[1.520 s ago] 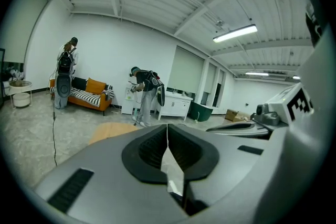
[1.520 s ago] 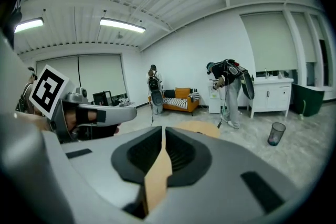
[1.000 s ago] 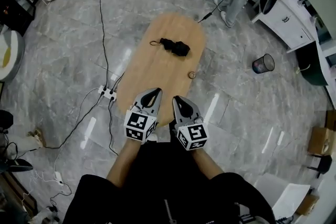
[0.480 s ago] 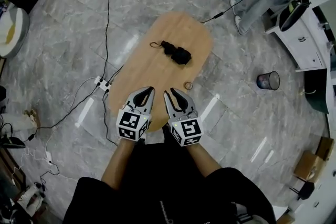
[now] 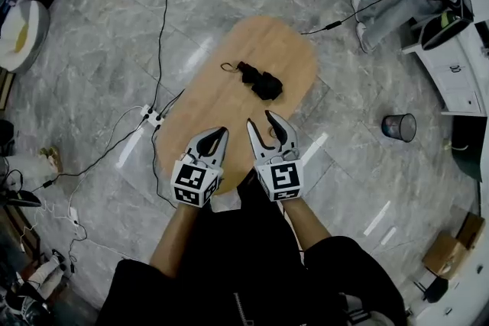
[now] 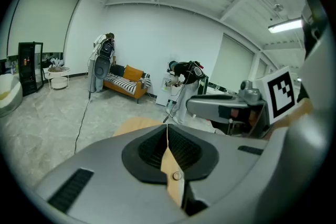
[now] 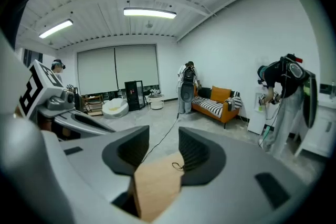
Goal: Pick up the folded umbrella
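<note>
The folded umbrella (image 5: pixel 257 79) lies across the middle of the oval wooden counter (image 5: pixel 221 112), its wrist loop (image 5: pixel 226 67) trailing off one end, well apart from both my tools, which hover over the near end. My left gripper (image 5: pixel 221 133) has its fingers pressed together on nothing. My right gripper (image 5: pixel 262 120) has its fingers opening, only bare wood showing between them.

My worry is arriving with too narrow a gap. The fingertips would then butt the bundle and shove it along the smooth wood toward the far rim. The black fabric looks soft and loosely bunched, so a shallow pinch may catch only a fold or the loop, leaving the umbrella dangling or slipping free.
</note>
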The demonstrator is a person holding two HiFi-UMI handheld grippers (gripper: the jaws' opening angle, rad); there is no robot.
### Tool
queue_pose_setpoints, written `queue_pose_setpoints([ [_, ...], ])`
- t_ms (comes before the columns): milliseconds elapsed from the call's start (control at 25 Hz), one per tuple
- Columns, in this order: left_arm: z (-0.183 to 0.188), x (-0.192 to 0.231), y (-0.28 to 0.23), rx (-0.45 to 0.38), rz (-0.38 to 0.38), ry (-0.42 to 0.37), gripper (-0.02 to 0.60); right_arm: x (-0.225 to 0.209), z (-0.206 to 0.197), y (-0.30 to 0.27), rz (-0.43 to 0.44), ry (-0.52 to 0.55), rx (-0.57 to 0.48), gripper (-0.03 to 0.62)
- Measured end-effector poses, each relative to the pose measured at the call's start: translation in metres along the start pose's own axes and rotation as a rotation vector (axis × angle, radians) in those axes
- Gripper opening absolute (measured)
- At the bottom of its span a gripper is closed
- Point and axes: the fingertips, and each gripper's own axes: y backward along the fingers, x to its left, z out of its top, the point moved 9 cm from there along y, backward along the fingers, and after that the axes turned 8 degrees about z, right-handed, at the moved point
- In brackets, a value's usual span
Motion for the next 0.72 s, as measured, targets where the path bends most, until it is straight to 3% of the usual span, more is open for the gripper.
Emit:
queue_pose_setpoints([
  [440,0.001,0.011,-0.030,0.059,0.065,0.025,0.015,-0.045,-0.012,-0.051,0.068,0.000,0.058,0.247],
  [720,0.005,0.009,-0.046,0.021,0.105,-0.011,0.015,-0.079,-0.020,-0.076,0.083,0.081,0.105,0.267],
])
